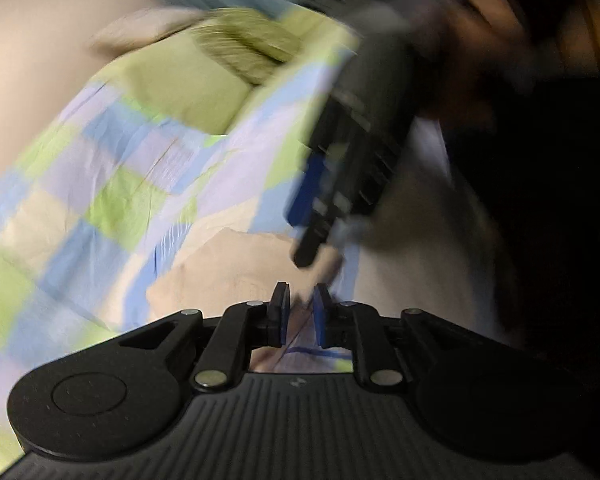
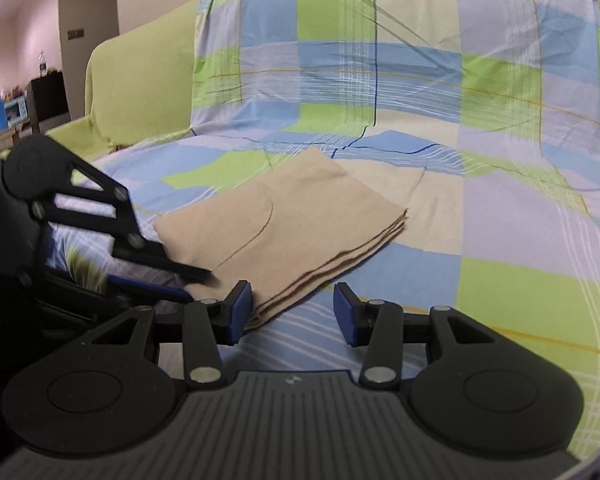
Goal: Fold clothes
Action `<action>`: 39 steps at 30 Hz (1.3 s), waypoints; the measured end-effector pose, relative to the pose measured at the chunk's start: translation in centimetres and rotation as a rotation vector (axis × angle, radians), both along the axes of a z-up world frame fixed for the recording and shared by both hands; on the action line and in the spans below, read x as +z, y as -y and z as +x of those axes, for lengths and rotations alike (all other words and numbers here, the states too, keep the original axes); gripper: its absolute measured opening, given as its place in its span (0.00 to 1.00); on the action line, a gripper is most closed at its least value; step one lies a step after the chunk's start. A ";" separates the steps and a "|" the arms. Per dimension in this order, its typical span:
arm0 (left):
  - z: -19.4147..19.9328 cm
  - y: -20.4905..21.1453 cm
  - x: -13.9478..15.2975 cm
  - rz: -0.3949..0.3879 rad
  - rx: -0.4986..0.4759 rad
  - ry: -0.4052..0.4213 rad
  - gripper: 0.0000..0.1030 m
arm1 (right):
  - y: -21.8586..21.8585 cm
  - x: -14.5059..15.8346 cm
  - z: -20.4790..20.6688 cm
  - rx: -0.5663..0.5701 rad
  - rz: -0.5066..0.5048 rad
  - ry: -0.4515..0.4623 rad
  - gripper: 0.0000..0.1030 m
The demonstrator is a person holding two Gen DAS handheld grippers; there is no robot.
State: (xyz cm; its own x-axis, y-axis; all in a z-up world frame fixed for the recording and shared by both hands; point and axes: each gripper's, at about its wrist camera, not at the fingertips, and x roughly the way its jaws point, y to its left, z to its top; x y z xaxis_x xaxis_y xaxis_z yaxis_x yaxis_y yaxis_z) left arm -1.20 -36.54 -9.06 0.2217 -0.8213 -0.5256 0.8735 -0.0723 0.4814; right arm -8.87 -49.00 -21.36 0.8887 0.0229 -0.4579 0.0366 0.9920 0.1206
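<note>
A beige garment point(image 2: 292, 220), folded into a flat stack of layers, lies on the checked blue, green and lilac sheet point(image 2: 380, 60). My right gripper point(image 2: 293, 312) stands open just in front of the stack's near edge. That edge lies beside its left pad, and nothing is pressed between the pads. My left gripper point(image 2: 196, 282) comes in from the left at the stack's near-left corner. In the blurred left wrist view, my left gripper point(image 1: 301, 308) shows a narrow gap between its blue pads, just short of the beige garment point(image 1: 228, 272). A black finger point(image 1: 312, 240) of the right gripper crosses above it.
A green covered sofa back point(image 2: 140, 92) rises behind the sheet at the left. A dark cabinet point(image 2: 48, 96) with small items stands far left by the wall. A green cushion point(image 1: 252, 48) lies at the far end. The person's dark clothing point(image 1: 560, 200) fills the right.
</note>
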 end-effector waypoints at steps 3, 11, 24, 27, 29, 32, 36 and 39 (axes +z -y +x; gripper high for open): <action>1.5 0.1 0.3 -0.027 0.102 -0.071 0.17 | -0.4 -0.2 0.1 -0.001 -0.014 0.001 0.40; 2.8 1.0 -1.5 -0.002 0.239 -0.066 0.17 | -0.9 -0.4 0.2 0.008 -0.033 -0.002 0.41; 2.4 -0.5 -2.4 -0.049 0.267 -0.096 0.10 | -2.7 3.6 8.6 0.351 -0.256 0.043 0.25; 2.7 -0.3 -2.5 -0.047 0.278 -0.110 0.10 | -3.1 3.0 11.2 0.453 -0.322 0.014 0.21; 2.9 -0.2 -2.4 -0.049 0.284 -0.121 0.10 | -2.5 2.1 12.5 0.488 -0.339 -0.014 0.20; 3.2 -0.3 -2.3 -0.060 0.290 -0.152 0.10 | -1.1 1.5 13.6 0.468 -0.317 -0.023 0.20; 3.4 -0.4 -2.2 -0.067 0.301 -0.181 0.10 | 0.5 1.3 14.6 0.405 -0.288 -0.026 0.14; 3.4 -0.5 -2.2 -0.072 0.312 -0.196 0.10 | 2.0 1.2 15.2 0.344 -0.249 -0.031 0.00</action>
State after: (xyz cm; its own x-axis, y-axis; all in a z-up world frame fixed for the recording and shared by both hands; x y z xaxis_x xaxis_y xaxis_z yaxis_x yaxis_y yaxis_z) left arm 2.24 -36.08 -11.23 0.3683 -0.7667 -0.5258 0.9241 0.2399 0.2975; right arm 6.37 -51.01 -20.14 0.8340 0.2015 -0.5136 -0.3022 0.9457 -0.1198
